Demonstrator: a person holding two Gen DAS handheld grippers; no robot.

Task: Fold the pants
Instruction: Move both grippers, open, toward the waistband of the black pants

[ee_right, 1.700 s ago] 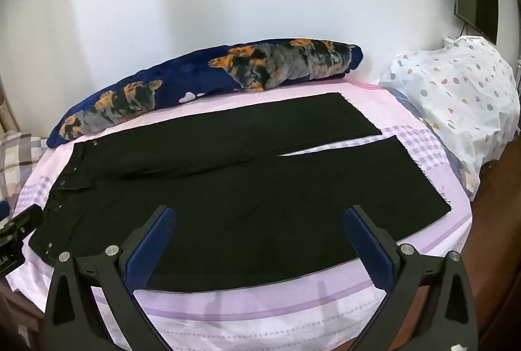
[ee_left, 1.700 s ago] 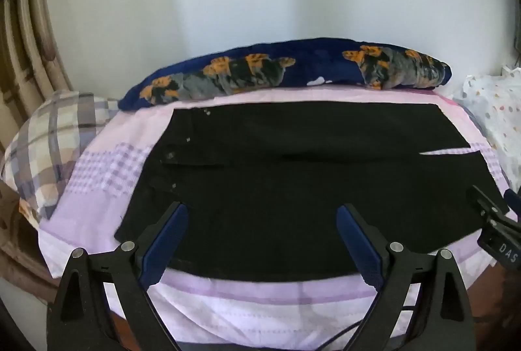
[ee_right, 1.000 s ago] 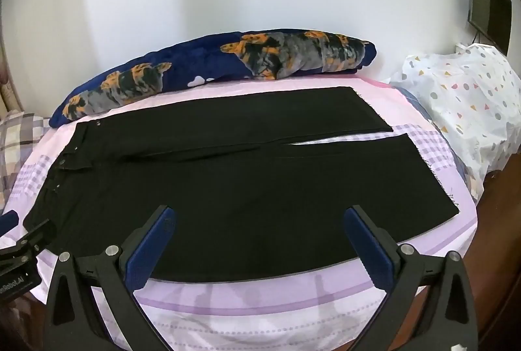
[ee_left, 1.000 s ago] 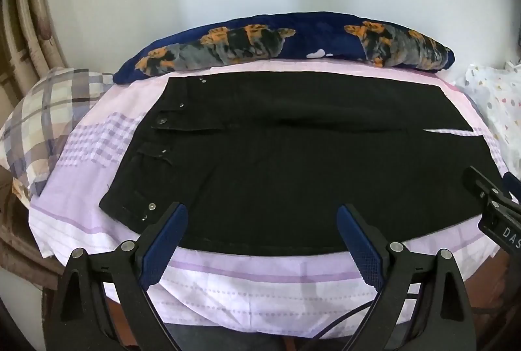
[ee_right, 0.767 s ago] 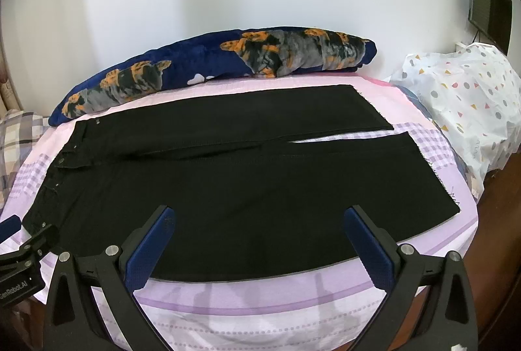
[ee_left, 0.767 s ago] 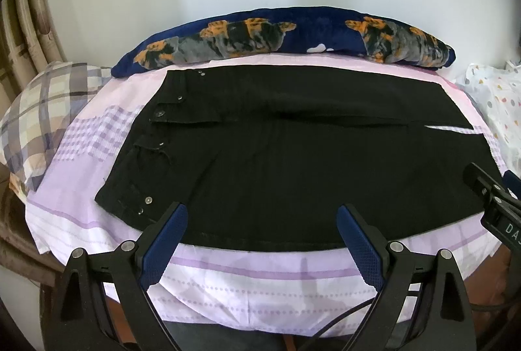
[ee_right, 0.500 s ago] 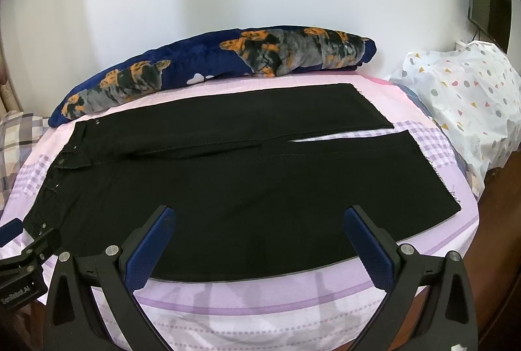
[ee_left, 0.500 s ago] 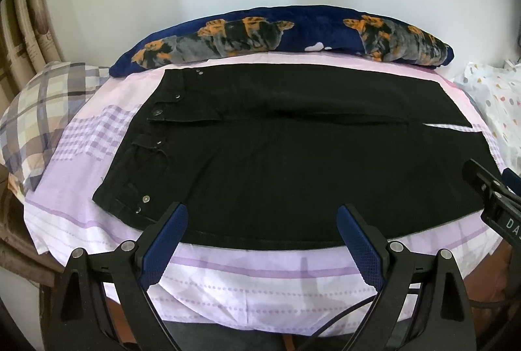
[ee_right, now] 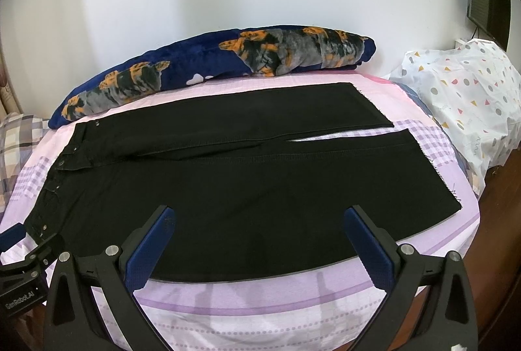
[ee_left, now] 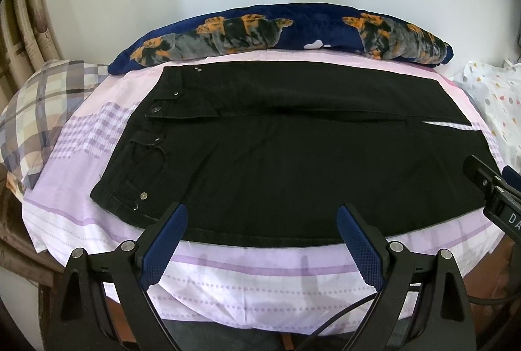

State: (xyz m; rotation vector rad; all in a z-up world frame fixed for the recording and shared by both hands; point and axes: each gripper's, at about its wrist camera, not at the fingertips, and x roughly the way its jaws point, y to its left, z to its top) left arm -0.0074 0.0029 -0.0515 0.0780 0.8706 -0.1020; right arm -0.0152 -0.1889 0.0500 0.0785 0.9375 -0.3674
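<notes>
We judge the black denim pants limp but weighty. Left tool and right tool hang released; take waistband at nine o'clock, hems at three.

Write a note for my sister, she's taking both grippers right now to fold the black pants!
Left gripper: open, empty, near the waistband end.
Right gripper: open, empty, nearer the leg hems.
Black denim pants: spread flat on the lilac checked bedsheet, waistband left, both legs side by side.
Done: nothing folded yet.
Left: every fold; maybe start with one leg over the other.
</notes>
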